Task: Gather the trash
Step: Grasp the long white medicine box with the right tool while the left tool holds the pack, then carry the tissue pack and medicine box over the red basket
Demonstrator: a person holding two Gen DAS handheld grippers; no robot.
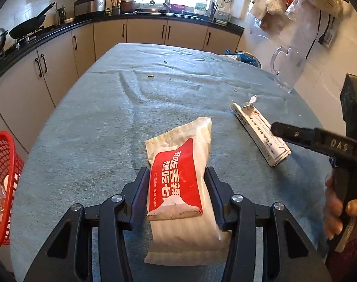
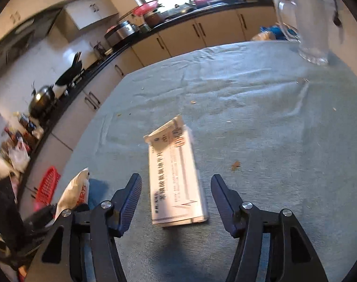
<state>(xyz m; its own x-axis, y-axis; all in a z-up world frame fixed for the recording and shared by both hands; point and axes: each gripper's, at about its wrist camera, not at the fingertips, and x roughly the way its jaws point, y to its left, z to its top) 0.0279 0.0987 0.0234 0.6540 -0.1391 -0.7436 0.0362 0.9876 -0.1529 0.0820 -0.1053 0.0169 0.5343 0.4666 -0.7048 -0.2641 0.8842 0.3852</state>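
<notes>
A white and red wet-wipe packet [image 1: 180,183] sits between the fingers of my left gripper [image 1: 177,176], which is shut on its sides, over the blue-grey tablecloth [image 1: 108,122]. The packet also shows at the left in the right wrist view [image 2: 75,191]. A long white carton box [image 2: 176,178] lies flat on the cloth. My right gripper [image 2: 176,183] is open, one finger on each side of the box and apart from it. In the left wrist view the box [image 1: 255,131] lies to the right, under a right gripper finger [image 1: 293,134].
A red mesh basket [image 1: 2,183] stands off the table's left edge. A clear glass jug [image 1: 288,70] stands at the far right. Small crumbs [image 1: 150,76] dot the cloth. Kitchen counters with pans run along the left and back.
</notes>
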